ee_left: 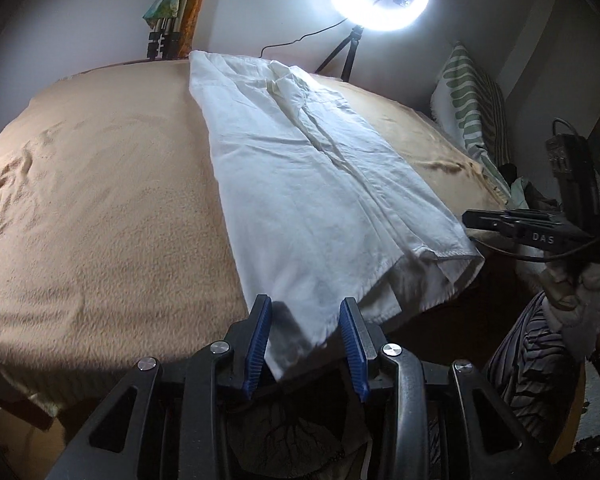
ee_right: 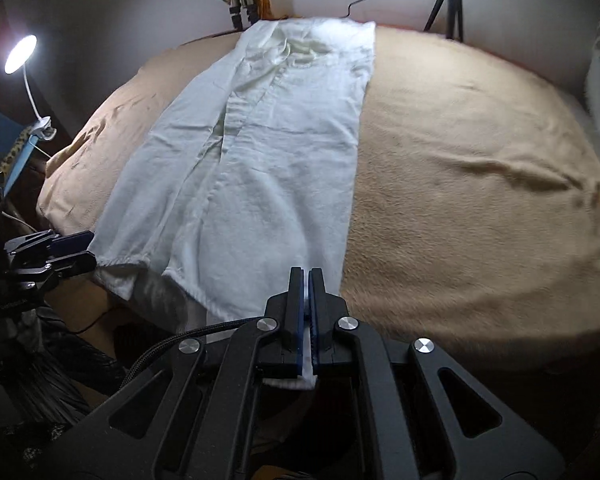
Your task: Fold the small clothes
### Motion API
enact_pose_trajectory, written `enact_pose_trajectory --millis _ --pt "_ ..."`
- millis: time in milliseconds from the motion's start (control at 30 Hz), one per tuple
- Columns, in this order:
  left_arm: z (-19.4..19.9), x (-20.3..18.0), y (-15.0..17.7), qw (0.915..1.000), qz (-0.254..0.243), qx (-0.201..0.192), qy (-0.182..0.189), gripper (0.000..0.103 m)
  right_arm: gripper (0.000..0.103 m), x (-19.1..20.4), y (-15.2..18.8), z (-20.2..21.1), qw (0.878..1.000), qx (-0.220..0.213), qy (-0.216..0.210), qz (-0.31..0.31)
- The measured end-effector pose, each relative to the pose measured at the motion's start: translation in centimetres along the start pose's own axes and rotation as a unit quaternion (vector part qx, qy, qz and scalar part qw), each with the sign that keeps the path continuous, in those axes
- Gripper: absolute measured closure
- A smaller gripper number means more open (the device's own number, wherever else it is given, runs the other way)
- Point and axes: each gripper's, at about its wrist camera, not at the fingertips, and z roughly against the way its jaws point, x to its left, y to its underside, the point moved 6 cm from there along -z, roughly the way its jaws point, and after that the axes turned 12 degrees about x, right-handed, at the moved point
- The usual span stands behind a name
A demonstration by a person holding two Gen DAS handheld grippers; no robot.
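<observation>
White garment (ee_left: 300, 168) lay lengthwise on the bed (ee_left: 100, 200), its hem overhanging the near edge. Right claw (ee_right: 309, 276) pinched one hem corner; left claw (ee_left: 306, 308) stood spread, cloth between its pads, unpressed. Lifting now risked a one-sided, skewed fold.

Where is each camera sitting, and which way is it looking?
Left wrist: sits on the left gripper, looking down its fingers across the tan blanket at the white garment; its open jaws straddle the near hem, and a gloved hand shows.
Right wrist: sits on the right gripper, shut on the garment's other near corner; only the grippers show.
Both views share the garment, blanket and light tripod, and each sees the other gripper.
</observation>
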Motion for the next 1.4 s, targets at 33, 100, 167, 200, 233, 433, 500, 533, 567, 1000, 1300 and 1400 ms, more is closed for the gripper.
enact_pose_trajectory --millis 33,100,167,200,233,433,500,533,567,1000,1300,1400 --pt "0.2 0.0 0.1 1.0000 0.003 -0.001 0.002 0.068 0.100 0.2 0.2 0.7 1.000 -0.004 0.005 -0.004" --pt "0.8 0.0 0.3 0.9999 0.007 -0.003 0.007 0.065 0.100 0.4 0.4 2.2 1.000 -0.018 0.011 -0.007" --pt "1.4 0.0 0.2 0.9999 0.010 -0.004 0.012 0.064 0.100 0.7 0.6 3.7 0.999 -0.032 0.028 -0.004" --pt "1.6 -0.1 0.2 0.9998 0.011 -0.005 0.015 0.063 0.100 0.8 0.6 4.1 0.999 -0.036 0.037 -0.001" --pt "1.8 -0.1 0.2 0.9998 0.013 -0.006 0.017 0.062 0.100 1.1 0.7 4.6 0.998 -0.042 0.046 0.005" --pt "2.4 0.3 -0.3 0.9990 0.032 -0.006 0.031 0.054 0.097 2.4 1.0 6.5 0.995 -0.062 0.076 0.024" --pt "2.3 0.5 -0.3 0.9985 0.040 -0.002 0.037 0.051 0.090 2.5 1.1 6.7 0.994 -0.065 0.081 0.026" --pt "2.3 0.6 -0.3 0.9982 0.045 0.000 0.041 0.051 0.086 2.5 1.1 6.7 0.994 -0.067 0.085 0.027" --pt "2.2 0.8 -0.3 0.9977 0.050 0.003 0.045 0.049 0.085 2.5 1.2 6.7 0.993 -0.068 0.088 0.028" --pt "0.3 3.1 -0.7 0.9813 0.142 0.027 0.128 0.038 0.049 2.3 1.8 4.0 0.995 -0.039 0.080 0.050" --pt "0.2 3.9 -1.0 0.9657 0.186 0.040 0.176 0.034 0.049 -3.4 3.5 -2.7 0.981 0.077 -0.155 -0.088" --pt "0.2 3.7 -0.9 0.9639 0.188 0.048 0.182 0.034 0.049 -4.3 3.6 -3.6 0.962 0.084 -0.229 -0.122"
